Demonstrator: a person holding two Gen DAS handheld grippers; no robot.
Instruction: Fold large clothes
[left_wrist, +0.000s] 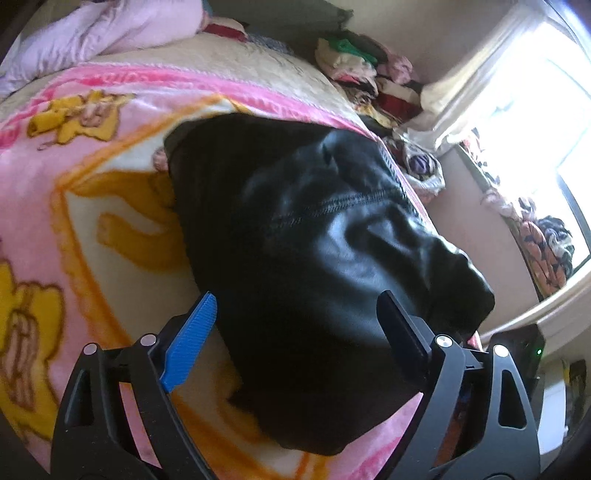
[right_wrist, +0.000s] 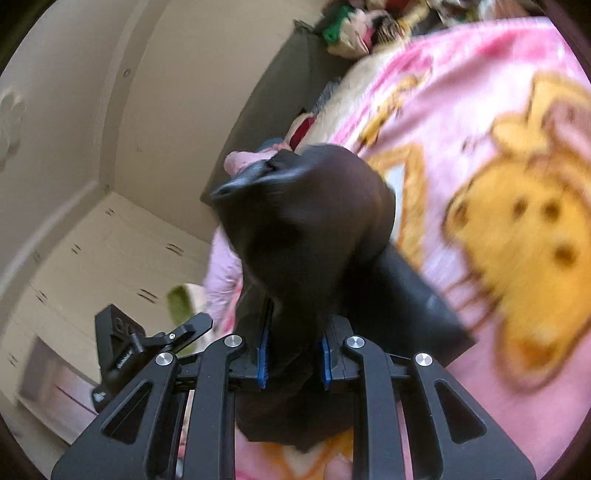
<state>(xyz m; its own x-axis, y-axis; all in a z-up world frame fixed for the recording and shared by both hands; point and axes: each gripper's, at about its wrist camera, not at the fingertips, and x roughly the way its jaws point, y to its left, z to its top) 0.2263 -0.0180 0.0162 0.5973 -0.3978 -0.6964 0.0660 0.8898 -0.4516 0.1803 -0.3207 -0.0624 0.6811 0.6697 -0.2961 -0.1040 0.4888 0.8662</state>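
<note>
Black garment half-folded on the pink cartoon-print fleece blanket (left_wrist: 92, 122)

The left gripper (left_wrist: 295, 332) stood wide apart above the glossy black leather-like garment (left_wrist: 295, 229), gripping nothing, probably ready to take a fresh hold; the right gripper (right_wrist: 293, 360) was clamped on a bunched fold of it, keeping that edge lifted; the seamed fabric lay creased
</note>
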